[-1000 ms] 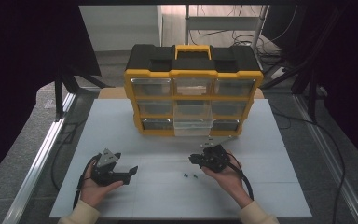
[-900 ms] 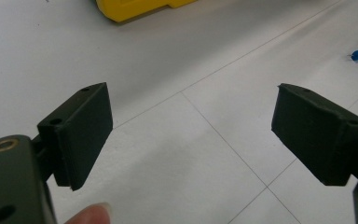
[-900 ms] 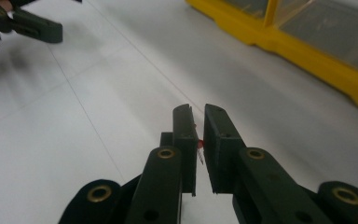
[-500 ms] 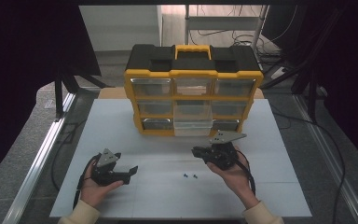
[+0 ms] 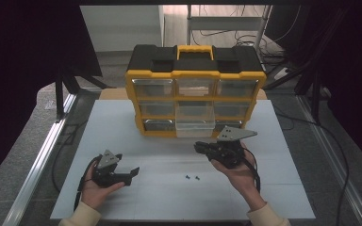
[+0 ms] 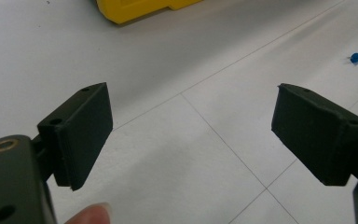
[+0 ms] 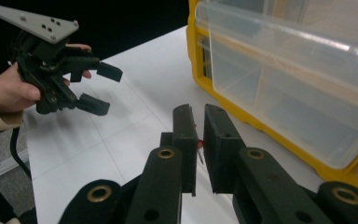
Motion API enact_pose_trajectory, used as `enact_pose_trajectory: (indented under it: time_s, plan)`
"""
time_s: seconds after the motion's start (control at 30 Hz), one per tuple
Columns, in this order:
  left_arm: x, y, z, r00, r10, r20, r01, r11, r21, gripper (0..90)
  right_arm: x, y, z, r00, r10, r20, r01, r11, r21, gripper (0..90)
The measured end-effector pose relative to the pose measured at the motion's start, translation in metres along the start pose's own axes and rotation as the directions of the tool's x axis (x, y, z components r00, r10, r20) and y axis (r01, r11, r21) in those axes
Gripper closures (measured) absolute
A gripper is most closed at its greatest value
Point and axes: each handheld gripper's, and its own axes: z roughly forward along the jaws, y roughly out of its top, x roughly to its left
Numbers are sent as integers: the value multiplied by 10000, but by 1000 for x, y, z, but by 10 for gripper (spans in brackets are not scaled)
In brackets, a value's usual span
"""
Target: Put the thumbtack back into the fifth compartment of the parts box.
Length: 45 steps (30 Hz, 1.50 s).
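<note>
The right gripper (image 5: 201, 148) has lifted from the table toward the pulled-out drawer (image 5: 195, 123) of the organizer (image 5: 194, 80), jaws nearly closed on a red pin (image 7: 197, 142). This suggests a drop into the drawer, which appears empty. Two pins (image 5: 192, 177) remain on the table (image 5: 160, 197). The left gripper (image 5: 131, 173) rests wide open, empty.
</note>
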Motion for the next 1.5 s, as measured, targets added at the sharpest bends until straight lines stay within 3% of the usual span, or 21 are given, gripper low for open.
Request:
enact_pose_trajectory:
  time_s: [0.43, 0.6, 0.8, 0.83, 1.03, 1.2, 1.5]
  plan:
    - [0, 1, 0, 10000, -46, 53, 46, 10000, -49, 130, -3, 18, -8, 10000, 57, 25, -55, 9984, -559, 834]
    - [0, 1, -1, 10000, -46, 57, 47, 10000, -52, 129, -4, 26, -11, 9996, 40, 281, -19, 9973, -730, 834]
    - [0, 1, -1, 10000, -53, 55, 53, 10000, -48, 129, -7, 32, -14, 9997, 105, 225, -82, 9952, -979, 834]
    - [0, 1, -1, 10000, -48, 40, 48, 10000, -71, 129, -8, 35, -15, 9991, 108, 405, -66, 9947, -1025, 834]
    - [0, 1, -1, 9999, -68, 89, 69, 9999, -80, 129, -13, 48, -16, 9994, 205, 280, -163, 9896, -1431, 834]
    - [0, 1, -1, 9999, -67, 78, 68, 9999, -101, 129, -19, 63, -10, 9982, 142, 588, -65, 9916, -1293, 834]
    - [1, 1, -1, 9999, -80, 102, 81, 9999, -77, 130, -38, 74, 8, 9943, 403, 986, -309, 9950, -953, 833]
